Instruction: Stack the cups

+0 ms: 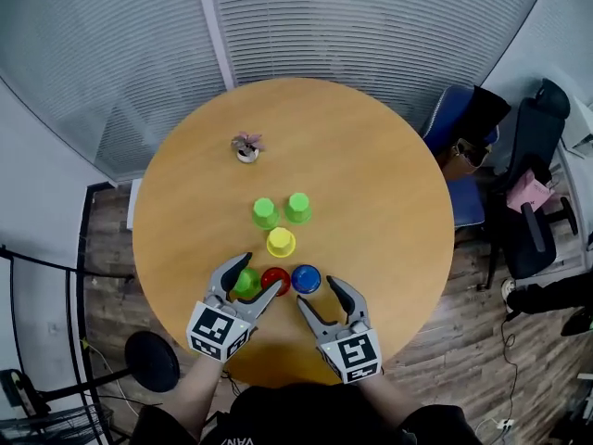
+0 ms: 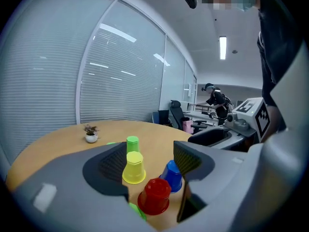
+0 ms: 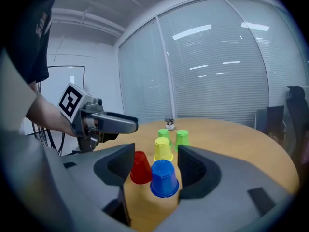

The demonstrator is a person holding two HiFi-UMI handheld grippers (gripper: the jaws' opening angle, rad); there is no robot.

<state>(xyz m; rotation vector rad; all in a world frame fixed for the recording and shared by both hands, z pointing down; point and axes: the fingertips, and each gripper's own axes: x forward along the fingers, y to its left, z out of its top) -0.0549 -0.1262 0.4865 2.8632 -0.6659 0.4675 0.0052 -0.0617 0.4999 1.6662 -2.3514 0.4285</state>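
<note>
Six upturned cups stand on the round wooden table [image 1: 371,156]: two green ones [image 1: 265,213] [image 1: 297,208], a yellow one [image 1: 281,242], and a near row of green [image 1: 246,283], red [image 1: 275,280] and blue [image 1: 306,278]. My left gripper [image 1: 262,273] is open, with the near green cup [image 2: 136,210] low between its jaws; I cannot tell whether they touch it. The red cup [image 2: 155,195] stands just past its right jaw. My right gripper [image 1: 317,292] is open, with the blue cup [image 3: 163,179] right in front of its jaws and the red cup [image 3: 140,167] to its left.
A small potted plant [image 1: 246,146] stands at the far left of the table. Office chairs [image 1: 528,202] stand on the floor to the right, and a black round stand base [image 1: 152,361] sits at the lower left. Blinds cover the windows behind.
</note>
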